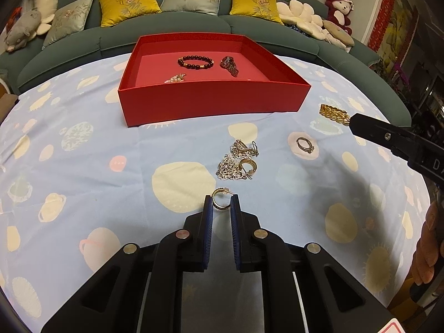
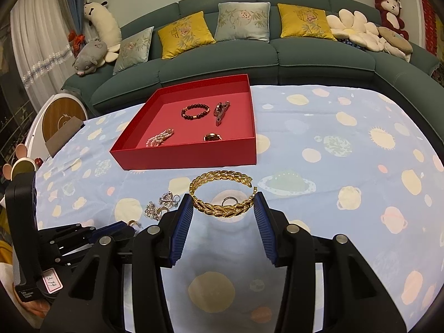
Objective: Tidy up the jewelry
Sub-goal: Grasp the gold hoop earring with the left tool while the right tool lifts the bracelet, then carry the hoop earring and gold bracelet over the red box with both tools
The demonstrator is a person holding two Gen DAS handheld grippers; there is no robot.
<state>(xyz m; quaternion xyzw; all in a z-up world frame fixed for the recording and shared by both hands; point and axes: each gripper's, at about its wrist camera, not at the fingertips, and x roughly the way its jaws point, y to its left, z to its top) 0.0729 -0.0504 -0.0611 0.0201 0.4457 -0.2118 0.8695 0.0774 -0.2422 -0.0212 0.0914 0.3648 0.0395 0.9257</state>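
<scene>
My left gripper (image 1: 222, 202) is shut on a small gold hoop earring (image 1: 219, 206), pinched at the fingertips low over the blue patterned cloth. My right gripper (image 2: 223, 197) is shut on a gold leaf-pattern bangle (image 2: 222, 211) and holds it above the cloth. It shows at the right edge of the left wrist view too, with the bangle (image 1: 333, 113). Beyond both stands an open red box (image 1: 213, 102) (image 2: 183, 156) holding a dark bead bracelet (image 2: 195, 111), a pearl piece (image 2: 160, 138), a dark clip (image 2: 220, 112) and a gold ring-like piece (image 2: 212, 138).
Loose on the cloth between grippers and box lie a cluster of silver flower earrings with a gold hoop (image 1: 238, 161) and a silver ring (image 1: 304, 144). A green sofa (image 2: 305, 58) with cushions and plush toys runs behind the table. A hand (image 1: 428, 249) grips the right tool.
</scene>
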